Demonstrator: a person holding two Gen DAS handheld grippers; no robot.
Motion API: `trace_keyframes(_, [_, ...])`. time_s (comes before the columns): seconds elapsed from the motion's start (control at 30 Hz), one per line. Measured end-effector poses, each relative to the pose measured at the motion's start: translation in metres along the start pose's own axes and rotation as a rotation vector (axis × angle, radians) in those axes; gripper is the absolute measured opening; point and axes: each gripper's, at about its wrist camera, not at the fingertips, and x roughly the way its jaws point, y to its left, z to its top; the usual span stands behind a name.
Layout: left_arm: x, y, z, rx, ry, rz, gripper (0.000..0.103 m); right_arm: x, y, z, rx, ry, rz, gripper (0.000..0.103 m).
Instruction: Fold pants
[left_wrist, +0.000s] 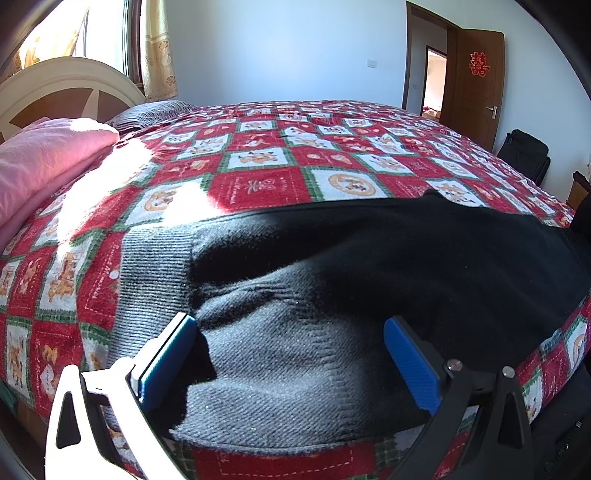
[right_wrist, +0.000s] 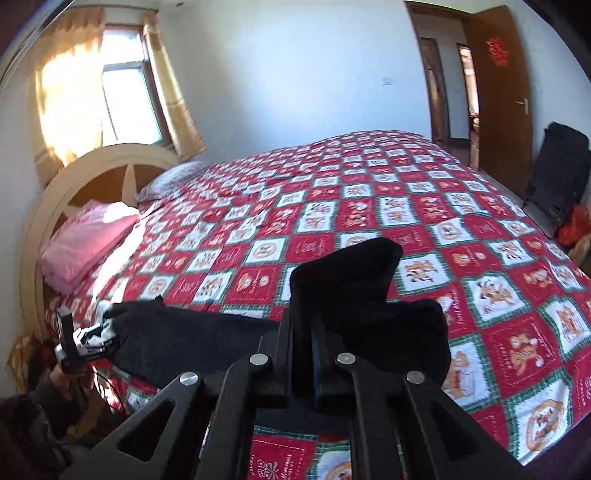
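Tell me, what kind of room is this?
It looks like a bedroom in a home. There is a big bed with a red checked blanket, a pink pillow by the round headboard, and a wooden door standing open.

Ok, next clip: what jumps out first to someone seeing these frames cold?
The red, white and green checkered quilt covering the whole bed. Black pants lie along its near edge: the right gripper is shut on one bunched end, and the left gripper is open over the ribbed end.
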Motion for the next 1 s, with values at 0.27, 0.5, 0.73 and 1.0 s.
trace_keyframes(0.27, [0.000, 0.000, 0.000, 0.000, 0.000, 0.000, 0.103, 0.061, 0.074, -0.017, -0.213, 0.146, 0.045, 0.007])
trace_keyframes(0.5, [-0.001, -0.001, 0.000, 0.001, 0.001, -0.007, 0.103, 0.134, 0.115, -0.056, -0.405, 0.370, 0.052, 0.008])
trace_keyframes(0.73, [-0.010, 0.007, 0.007, -0.085, 0.002, -0.045, 0.103, 0.106, 0.096, -0.066, -0.360, 0.360, 0.187, 0.018])
trace_keyframes(1.0, [-0.036, -0.019, 0.025, -0.063, -0.064, -0.090, 0.103, 0.071, 0.024, -0.056, -0.103, 0.267, 0.187, 0.034])
